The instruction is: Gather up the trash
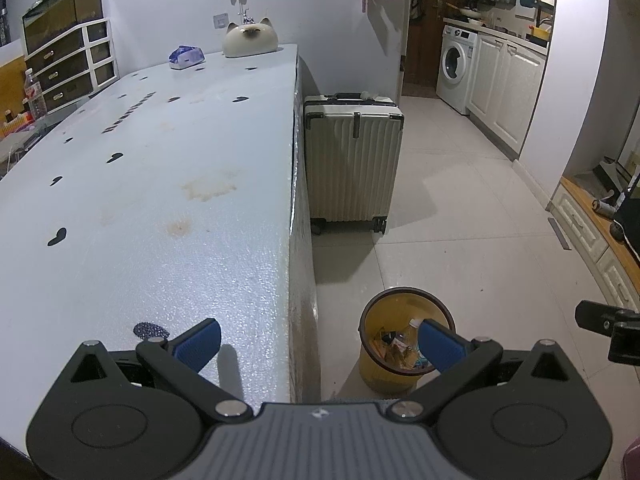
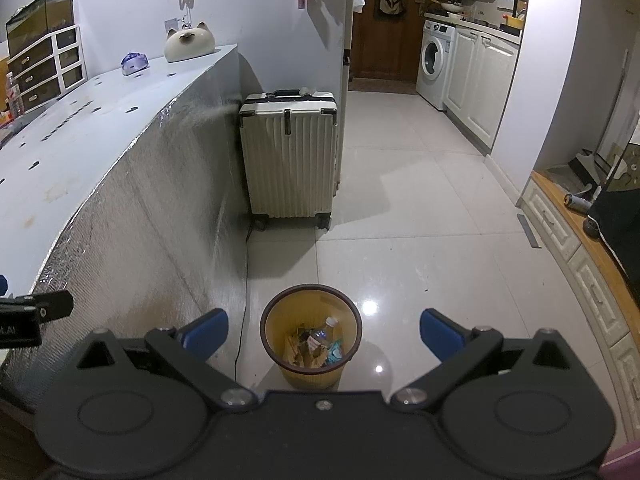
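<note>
left gripper (image 1: 320, 344) jaws wide apart, empty, straddling the table (image 1: 168, 184) edge | right gripper (image 2: 324, 334) jaws wide apart, empty, over the trash bin (image 2: 311, 336), likely a drop position | bin on floor near table's right side, holding a bottle (image 2: 322, 330) and wrappers | suitcase (image 2: 290, 156) farther back, path clear | tissue pack (image 1: 186, 57) at the table's far end

**Dim, cool indoor light, strong fisheye**

Both views bluish and dim. Glare spots on floor tiles (image 2: 370, 307) just ahead of the right gripper (image 2: 324, 334). Soft shadows behind the suitcase (image 2: 290, 156). Edges bend, corners vignette black; the kitchen (image 1: 476, 60) far ahead is brighter.
</note>
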The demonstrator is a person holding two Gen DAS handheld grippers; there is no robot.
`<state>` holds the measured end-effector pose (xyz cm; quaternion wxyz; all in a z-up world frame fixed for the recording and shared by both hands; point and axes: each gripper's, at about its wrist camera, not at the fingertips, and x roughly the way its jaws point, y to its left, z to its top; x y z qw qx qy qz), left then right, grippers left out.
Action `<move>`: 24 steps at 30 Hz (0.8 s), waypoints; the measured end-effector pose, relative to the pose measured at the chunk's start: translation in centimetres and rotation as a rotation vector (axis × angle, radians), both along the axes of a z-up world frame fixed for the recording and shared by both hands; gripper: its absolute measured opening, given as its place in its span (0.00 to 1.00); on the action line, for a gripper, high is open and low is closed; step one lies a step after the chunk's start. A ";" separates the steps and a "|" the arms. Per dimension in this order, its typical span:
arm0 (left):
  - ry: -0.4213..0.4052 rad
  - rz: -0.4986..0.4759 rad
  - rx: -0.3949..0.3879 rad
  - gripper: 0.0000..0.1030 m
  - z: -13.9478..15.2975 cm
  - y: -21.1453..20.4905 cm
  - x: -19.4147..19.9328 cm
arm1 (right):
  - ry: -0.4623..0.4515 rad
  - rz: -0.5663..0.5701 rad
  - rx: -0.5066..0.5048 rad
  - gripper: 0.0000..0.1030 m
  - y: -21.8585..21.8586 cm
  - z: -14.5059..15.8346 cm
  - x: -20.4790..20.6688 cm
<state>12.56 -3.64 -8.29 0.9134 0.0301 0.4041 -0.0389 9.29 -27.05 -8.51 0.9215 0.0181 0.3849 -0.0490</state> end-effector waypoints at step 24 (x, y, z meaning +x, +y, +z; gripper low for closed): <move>-0.001 0.002 -0.004 1.00 0.2 0.0 -0.1 | -0.004 -0.001 0.000 1.00 0.0 0.0 -0.2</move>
